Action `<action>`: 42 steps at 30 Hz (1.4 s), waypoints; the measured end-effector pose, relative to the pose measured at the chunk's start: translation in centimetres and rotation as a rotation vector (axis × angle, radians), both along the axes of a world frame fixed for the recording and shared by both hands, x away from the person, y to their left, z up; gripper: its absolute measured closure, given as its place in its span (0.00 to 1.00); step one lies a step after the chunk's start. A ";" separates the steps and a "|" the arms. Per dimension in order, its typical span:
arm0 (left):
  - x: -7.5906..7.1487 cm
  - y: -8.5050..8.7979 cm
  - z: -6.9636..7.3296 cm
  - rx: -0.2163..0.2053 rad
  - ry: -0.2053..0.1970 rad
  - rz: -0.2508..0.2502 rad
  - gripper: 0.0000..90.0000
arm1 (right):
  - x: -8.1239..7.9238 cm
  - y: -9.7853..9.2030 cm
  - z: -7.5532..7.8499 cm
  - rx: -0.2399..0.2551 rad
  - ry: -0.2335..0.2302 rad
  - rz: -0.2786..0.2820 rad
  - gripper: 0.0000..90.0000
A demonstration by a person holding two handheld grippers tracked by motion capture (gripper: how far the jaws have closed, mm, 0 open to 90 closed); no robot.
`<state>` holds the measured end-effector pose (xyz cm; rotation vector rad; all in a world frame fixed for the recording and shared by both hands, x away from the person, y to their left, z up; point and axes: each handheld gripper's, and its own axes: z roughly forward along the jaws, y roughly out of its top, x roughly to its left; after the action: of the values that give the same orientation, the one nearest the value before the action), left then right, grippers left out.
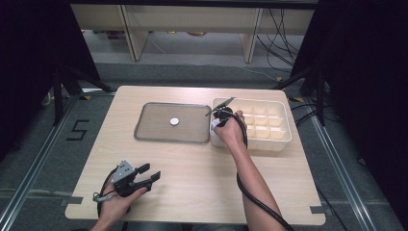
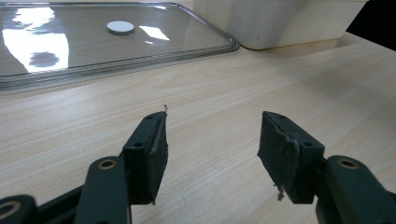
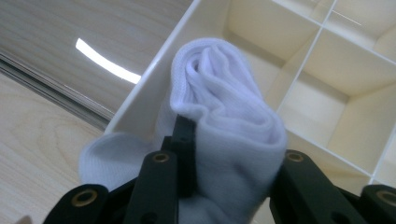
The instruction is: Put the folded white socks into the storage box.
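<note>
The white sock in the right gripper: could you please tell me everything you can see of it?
The white sock is soft ribbed knit, folded or rolled into a thick bundle with layered folds showing at its top. The right gripper is shut on it, one black jaw on each side. It is held over the near-left corner of the cream divided box, at the rim, above the compartments. A loose part hangs lower left, outside the box wall. In the high view it shows as a small white patch below the hand.

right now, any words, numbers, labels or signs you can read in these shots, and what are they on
"5" - in black tape on the grey floor, left of the table.
Nothing else reads: the tray, the white disc, the divided box, the rolled white sock and both hand-held grippers carry no print.
</note>
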<state>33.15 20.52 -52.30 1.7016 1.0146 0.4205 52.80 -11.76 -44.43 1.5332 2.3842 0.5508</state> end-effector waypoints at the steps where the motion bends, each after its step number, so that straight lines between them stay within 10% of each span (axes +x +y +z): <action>1: 0.0 0.1 0.0 0.013 -0.010 -0.007 0.46 | 0.0 0.0 0.0 -0.016 0.000 -0.001 0.78; 23: 0.0 0.0 0.0 0.010 -0.012 -0.005 0.46 | 0.7 0.0 -0.3 0.014 0.119 -0.001 0.79; 42: 0.0 0.1 0.0 0.001 -0.009 -0.001 0.46 | 0.8 -0.2 -0.6 0.041 0.104 -0.026 0.76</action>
<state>33.13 20.62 -52.29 1.6997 1.0069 0.4269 53.61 -11.98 -45.03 1.6468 2.4399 0.5297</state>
